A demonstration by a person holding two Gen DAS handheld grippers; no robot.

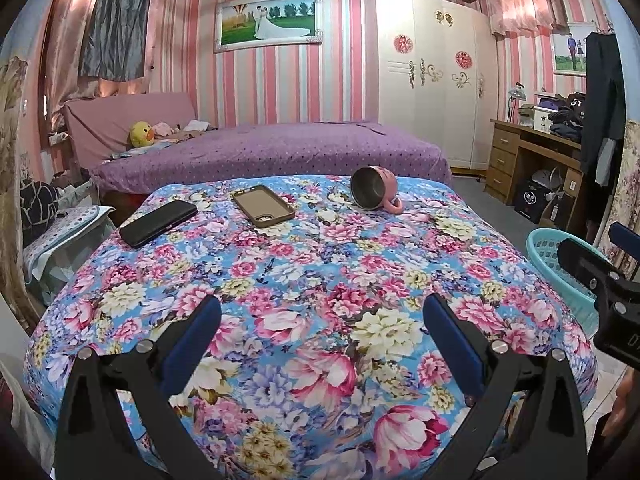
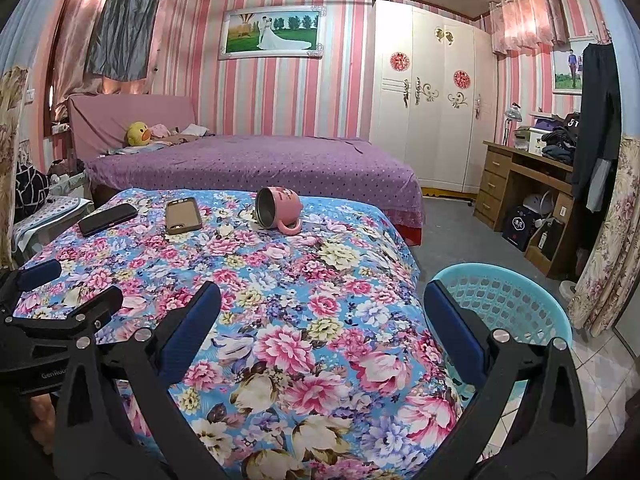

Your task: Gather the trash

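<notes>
- Left wrist view: left hand-held gripper is spread, empty, above the floral bed. Pink mug, brown phone case and black phone lie apart at the far end.
- Right wrist view: right hand-held gripper is spread, empty; the turquoise basket stands beside the bed. Judged step: approach; next, reach forward to one item.

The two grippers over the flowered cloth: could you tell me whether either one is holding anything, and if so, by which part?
Nothing is held. The left gripper and right gripper are both open, with only the cloth between their fingers.
</notes>
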